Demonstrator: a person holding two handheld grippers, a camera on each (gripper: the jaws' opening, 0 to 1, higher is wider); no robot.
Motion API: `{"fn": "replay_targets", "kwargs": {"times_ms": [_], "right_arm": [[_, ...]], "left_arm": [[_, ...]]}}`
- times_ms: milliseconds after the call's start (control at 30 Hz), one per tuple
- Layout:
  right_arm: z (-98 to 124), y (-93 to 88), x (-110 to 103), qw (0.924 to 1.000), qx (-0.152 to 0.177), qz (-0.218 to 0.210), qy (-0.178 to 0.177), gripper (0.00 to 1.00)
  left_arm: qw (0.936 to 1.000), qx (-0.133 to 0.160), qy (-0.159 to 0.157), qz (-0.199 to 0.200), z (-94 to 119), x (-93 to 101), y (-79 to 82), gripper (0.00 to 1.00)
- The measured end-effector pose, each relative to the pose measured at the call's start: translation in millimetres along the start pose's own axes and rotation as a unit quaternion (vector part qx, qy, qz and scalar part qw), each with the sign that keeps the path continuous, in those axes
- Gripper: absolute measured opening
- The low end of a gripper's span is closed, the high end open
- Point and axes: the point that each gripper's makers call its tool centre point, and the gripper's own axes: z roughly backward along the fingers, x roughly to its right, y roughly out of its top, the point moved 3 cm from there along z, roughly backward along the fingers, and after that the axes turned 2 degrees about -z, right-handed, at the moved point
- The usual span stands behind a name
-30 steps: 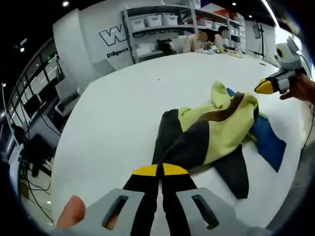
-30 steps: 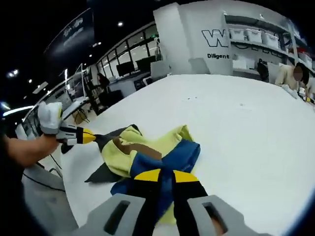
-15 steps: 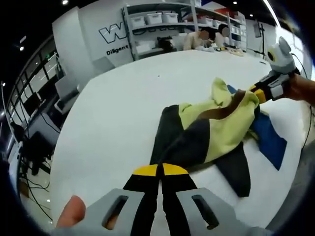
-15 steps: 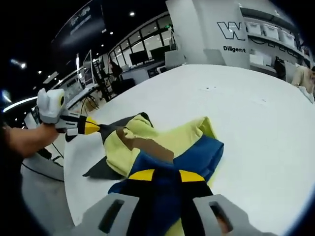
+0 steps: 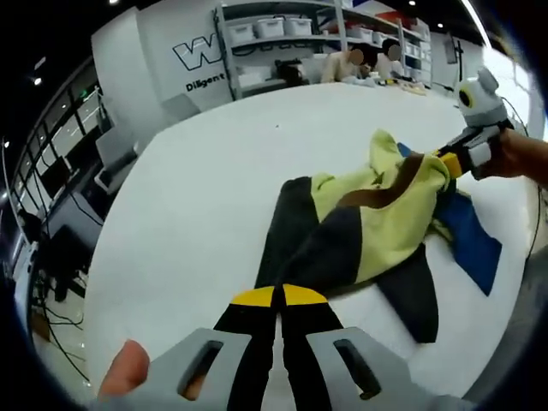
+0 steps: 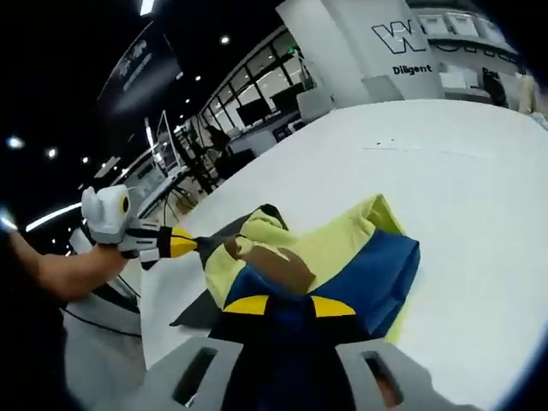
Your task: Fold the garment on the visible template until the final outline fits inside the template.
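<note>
On the white table (image 5: 188, 214) the garment (image 5: 368, 231) lies bunched in a yellow, black, brown and blue heap, well short of any folded outline, so you're at an early gather-and-lift step by my read. Your left gripper (image 5: 278, 297) has its jaws together on the black end of the cloth nearest that camera; it shows again at the left of the right gripper view (image 6: 181, 244), tips at the dark edge. Your right gripper (image 6: 280, 306) is pinched on the blue-and-brown part at the opposite end, and in the left gripper view (image 5: 449, 162) it sits at the far yellow edge with your hand (image 5: 514, 158) behind it. Blue patch (image 5: 471, 235) beside the heap may be the template or just more fabric; can't tell which. Next move calls for pulling both ends apart to get the cloth flat and find the template edge before any fold, without dragging it off the table. Readable text: a big "W" and "Diligent" on the back wall (image 6: 411, 68), rest cut off; shelves (image 5: 282, 43) with bins carry nothing legible.
</note>
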Motion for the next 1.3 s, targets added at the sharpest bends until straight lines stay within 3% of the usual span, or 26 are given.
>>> {"fn": "replay_targets", "kwargs": {"times_ms": [100,200,333,467,567,700,733,767,800,833,867,933,1033,1133,1233,1300], "right_arm": [[-2,1.6,-5,0.9999,0.009,-0.001,0.012,0.0],[-1,3.7,-7,0.9997,0.013,0.017,0.007,0.0],[12,11.3,-9,0.9961,0.016,0.085,-0.02,0.0],[33,23.5,-6,0.9831,0.024,0.166,-0.074,0.0],[49,32.3,-3,0.9632,0.024,0.233,-0.132,0.0],[66,54.6,-18,0.9309,0.067,0.311,-0.179,0.0],[69,59.8,-22,0.9222,0.078,0.329,-0.187,0.0],[70,61.8,-25,0.9187,0.082,0.336,-0.19,0.0],[76,68.9,-33,0.9031,0.096,0.363,-0.208,0.0],[79,70.5,-40,0.8949,0.103,0.38,-0.209,0.0],[79,68.9,-48,0.8914,0.104,0.393,-0.201,0.0],[76,58.7,-61,0.8932,0.092,0.405,-0.172,0.0],[62,18.1,-70,0.8849,0.003,0.448,-0.127,0.0],[50,-17.6,-69,0.8868,-0.068,0.448,-0.092,0.0],[39,-47.1,-59,0.8878,-0.122,0.437,-0.08,0.0],[36,-52.8,-53,0.8837,-0.132,0.441,-0.085,0.0]], "left_arm": [[1.0,0.0,0.0,0.0,-1,-0.1,-0.3,0.0],[1.0,0.0,0.0,0.001,-1,-0.3,-0.1,0.0],[1.0,0.005,0.002,0.004,1,-2.7,1.6,0.0],[0.9998,0.016,0.005,0.009,3,-3.8,5.7,0.0],[0.9991,0.041,0.002,0.005,7,-0.3,15.8,0.0],[0.9961,0.088,-0.006,-0.001,17,4.8,34.4,0.0],[0.9958,0.092,-0.005,-0.002,19,5.0,36.4,0.0],[0.9956,0.094,-0.005,-0.002,20,5.0,37.5,0.0],[0.9946,0.103,-0.005,-0.002,22,5.2,41.1,0.0],[0.9944,0.105,-0.005,-0.003,23,5.2,42.1,0.0],[0.9944,0.106,-0.004,-0.003,24,4.7,42.2,0.0],[0.9954,0.096,-0.006,-0.004,23,4.1,38.3,0.0],[0.9973,0.073,-0.002,0.004,20,0.5,28.1,0.0],[0.998,0.062,-0.003,0.011,18,0.5,23.8,0.0],[0.9985,0.053,-0.005,0.01,17,2.3,21.1,0.0],[0.9986,0.051,-0.007,0.007,17,3.1,20.6,0.0]]}}
